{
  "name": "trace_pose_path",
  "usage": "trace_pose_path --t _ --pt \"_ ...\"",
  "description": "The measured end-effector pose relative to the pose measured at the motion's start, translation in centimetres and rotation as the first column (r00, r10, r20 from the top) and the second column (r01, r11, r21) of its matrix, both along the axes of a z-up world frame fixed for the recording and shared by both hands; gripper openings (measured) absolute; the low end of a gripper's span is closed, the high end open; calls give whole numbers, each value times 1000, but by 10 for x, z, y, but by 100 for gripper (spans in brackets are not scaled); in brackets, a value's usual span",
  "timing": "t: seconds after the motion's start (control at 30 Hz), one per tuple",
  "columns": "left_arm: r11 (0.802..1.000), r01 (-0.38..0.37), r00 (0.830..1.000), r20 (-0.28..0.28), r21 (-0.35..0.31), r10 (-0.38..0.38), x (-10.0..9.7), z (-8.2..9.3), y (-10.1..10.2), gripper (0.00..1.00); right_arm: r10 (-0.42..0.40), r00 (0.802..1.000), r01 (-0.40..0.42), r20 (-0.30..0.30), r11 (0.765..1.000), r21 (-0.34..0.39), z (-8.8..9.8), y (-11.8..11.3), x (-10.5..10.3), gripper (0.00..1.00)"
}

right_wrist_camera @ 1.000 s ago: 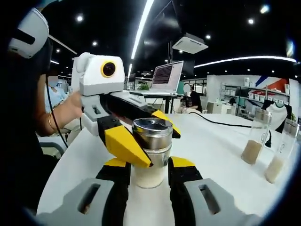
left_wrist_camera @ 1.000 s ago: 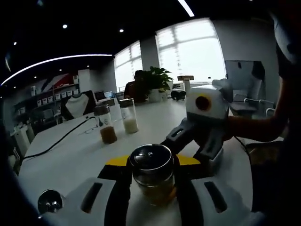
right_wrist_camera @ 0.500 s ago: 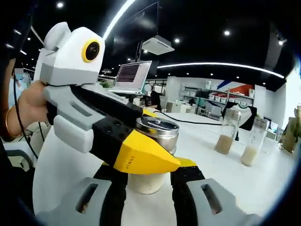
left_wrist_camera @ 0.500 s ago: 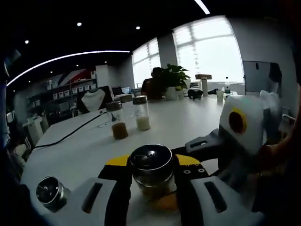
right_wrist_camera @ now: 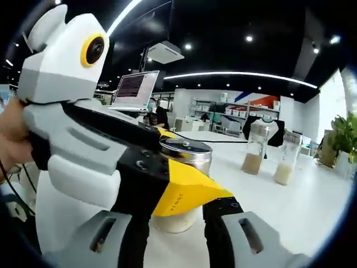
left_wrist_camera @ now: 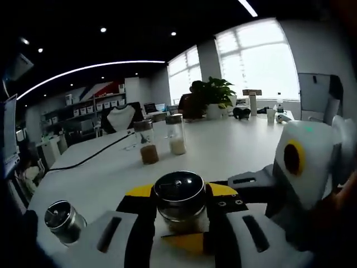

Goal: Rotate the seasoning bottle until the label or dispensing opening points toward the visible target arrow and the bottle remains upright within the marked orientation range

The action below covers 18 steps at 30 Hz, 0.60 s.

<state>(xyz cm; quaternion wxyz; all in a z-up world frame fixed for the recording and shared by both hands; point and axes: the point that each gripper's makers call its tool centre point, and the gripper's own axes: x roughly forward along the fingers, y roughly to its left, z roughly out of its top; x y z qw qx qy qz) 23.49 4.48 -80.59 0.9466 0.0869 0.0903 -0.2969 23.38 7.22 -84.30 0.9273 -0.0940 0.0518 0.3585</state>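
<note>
The seasoning bottle [left_wrist_camera: 179,187] has a shiny steel cap and a glass body with pale seasoning, and it stands upright on the white table [left_wrist_camera: 223,151]. My left gripper [left_wrist_camera: 181,196] is shut on it, one black, yellow-tipped jaw on each side. The right gripper [left_wrist_camera: 202,219] reaches in from the right, one yellow tip low in front of the bottle. In the right gripper view the bottle [right_wrist_camera: 187,152] sits between my right gripper [right_wrist_camera: 177,202] jaws, shut on its body. The left gripper [right_wrist_camera: 184,163] comes in from the left, and its yellow jaw hides much of the glass.
A second steel-capped shaker [left_wrist_camera: 64,221] stands at the lower left. Two tall glass bottles [left_wrist_camera: 147,142] [left_wrist_camera: 176,134] stand farther back, also seen as tall bottles [right_wrist_camera: 252,149] [right_wrist_camera: 286,159]. A black cable [left_wrist_camera: 89,159] crosses the table. A laptop [right_wrist_camera: 134,89] stands behind, and a hand [right_wrist_camera: 14,134] grips the left tool.
Both grippers stay shut on the bottle while swinging around it. The right gripper has shifted right and lower in the left gripper view. The left gripper now looms closer in the right gripper view.
</note>
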Motion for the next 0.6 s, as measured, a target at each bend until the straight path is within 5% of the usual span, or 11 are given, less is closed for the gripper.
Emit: trace_pose_path --t 0.6 --pt "992 89 996 17 85 -90 -1 -4 0 38 109 994 -108 -15 994 24 1 2 2 32"
